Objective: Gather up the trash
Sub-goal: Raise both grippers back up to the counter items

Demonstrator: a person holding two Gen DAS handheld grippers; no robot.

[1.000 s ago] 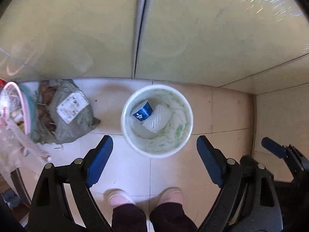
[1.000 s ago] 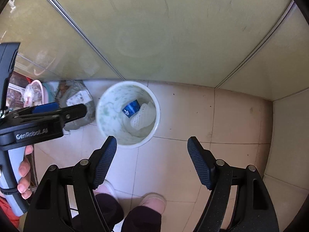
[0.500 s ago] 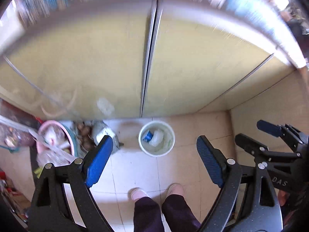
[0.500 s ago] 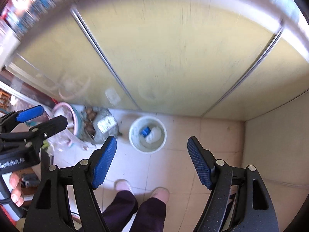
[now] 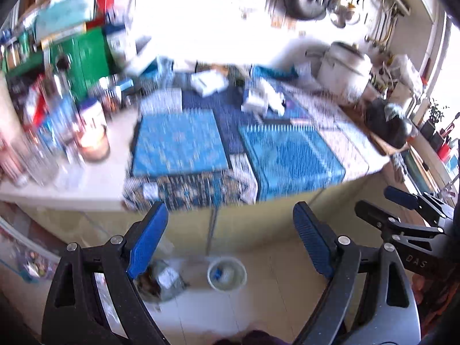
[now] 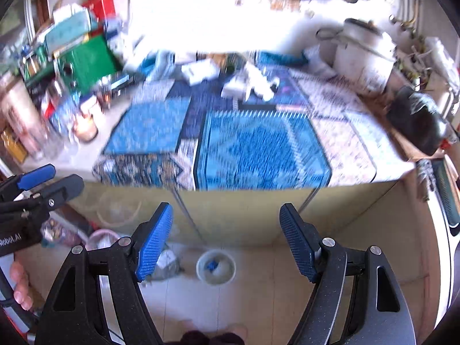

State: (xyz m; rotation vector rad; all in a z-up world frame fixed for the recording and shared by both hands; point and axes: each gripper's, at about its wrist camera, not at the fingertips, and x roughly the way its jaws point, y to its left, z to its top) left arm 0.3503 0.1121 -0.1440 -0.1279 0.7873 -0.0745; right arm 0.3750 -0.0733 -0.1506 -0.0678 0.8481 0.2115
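Blue patterned cloth [image 5: 178, 143] covers cluttered counter [image 5: 95, 181].

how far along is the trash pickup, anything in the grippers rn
Done: the white bin on the floor already holds a blue wrapper and some white paper. In hand: nothing, the left gripper and right gripper both stand open and empty. Left: white scraps lie on the blue patterned cloth on the counter, probably the next pickup, though blur hides what they are.
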